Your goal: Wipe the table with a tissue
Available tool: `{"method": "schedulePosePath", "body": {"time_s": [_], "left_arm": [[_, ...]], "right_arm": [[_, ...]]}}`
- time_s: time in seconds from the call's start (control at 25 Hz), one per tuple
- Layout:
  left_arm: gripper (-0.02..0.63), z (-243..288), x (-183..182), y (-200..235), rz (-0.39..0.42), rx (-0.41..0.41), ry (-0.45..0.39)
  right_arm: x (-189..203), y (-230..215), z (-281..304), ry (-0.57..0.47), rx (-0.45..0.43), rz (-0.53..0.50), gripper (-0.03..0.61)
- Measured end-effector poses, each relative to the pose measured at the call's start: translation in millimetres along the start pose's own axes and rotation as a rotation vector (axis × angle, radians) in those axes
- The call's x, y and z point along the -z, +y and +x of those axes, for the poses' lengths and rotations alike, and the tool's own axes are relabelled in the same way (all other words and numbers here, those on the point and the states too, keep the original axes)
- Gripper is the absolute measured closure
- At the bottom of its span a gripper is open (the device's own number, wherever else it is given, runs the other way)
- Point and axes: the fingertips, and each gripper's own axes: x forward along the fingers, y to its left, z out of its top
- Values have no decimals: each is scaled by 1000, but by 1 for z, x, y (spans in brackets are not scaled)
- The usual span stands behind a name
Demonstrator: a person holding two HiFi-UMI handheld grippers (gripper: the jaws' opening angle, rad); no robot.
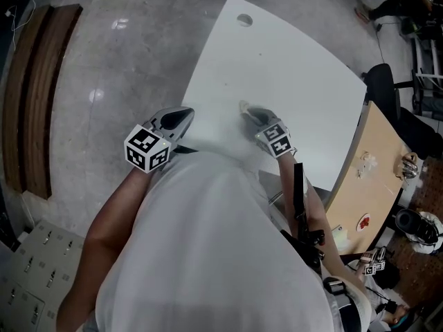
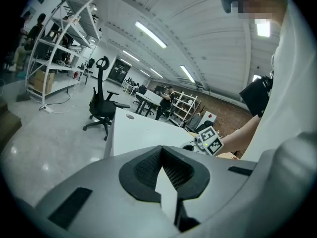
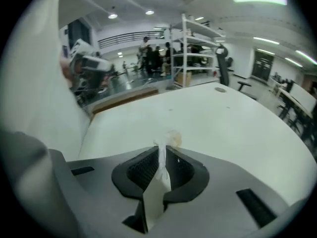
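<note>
A white table (image 1: 277, 68) fills the middle of the head view. My right gripper (image 1: 250, 115) is low over its near part, shut on a crumpled white tissue (image 1: 243, 107). In the right gripper view the tissue (image 3: 172, 139) sticks out past the closed jaws of the right gripper (image 3: 162, 151), over the table (image 3: 213, 118). My left gripper (image 1: 185, 114) hovers at the table's near left edge. In the left gripper view the left gripper (image 2: 162, 151) has its jaws together with nothing between them, and the table (image 2: 138, 133) lies beyond.
A round cable hole (image 1: 244, 19) marks the table's far end. A wooden desk (image 1: 374, 178) with small items adjoins the right side. A black office chair (image 2: 101, 108) stands on the floor at the left, with metal shelves (image 2: 59, 43) behind. A wooden bench (image 1: 38, 95) is far left.
</note>
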Motion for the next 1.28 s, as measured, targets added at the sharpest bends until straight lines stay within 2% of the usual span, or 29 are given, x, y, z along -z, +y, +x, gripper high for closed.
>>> {"method": "schedulePosePath", "body": {"time_s": [0.12, 0.24, 0.36, 0.52, 0.6, 0.8, 0.88, 1.0, 1.12, 1.28], "left_arm": [[607, -1, 1, 1, -1, -1, 5], [607, 2, 1, -1, 2, 3, 1], [607, 7, 1, -2, -4, 4, -2], [607, 10, 2, -5, -5, 5, -3], [607, 9, 0, -5, -4, 0, -6], [607, 3, -2, 0, -11, -30, -15], [607, -2, 0, 2, -20, -49, -18], [607, -11, 4, 7, -35, -81, -24], [607, -19, 6, 12, -50, -110, -40], [607, -32, 13, 19, -75, -141, -59]], "right_arm": [[-4, -65, -6, -21, 174, 169, 531], [-8, -72, -6, 18, 233, 171, 531], [-9, -52, 0, -16, 205, 169, 531], [-22, -7, 16, -1, 55, 42, 531], [-31, -2, 20, 5, 19, 22, 531], [-64, -45, 33, 1, 113, -3, 531], [-76, -64, 39, 30, 140, -66, 531], [-90, -78, 54, 111, 130, -245, 531], [-98, -81, 67, 213, 119, -454, 531], [-96, -75, 74, 310, 159, -642, 531]]}}
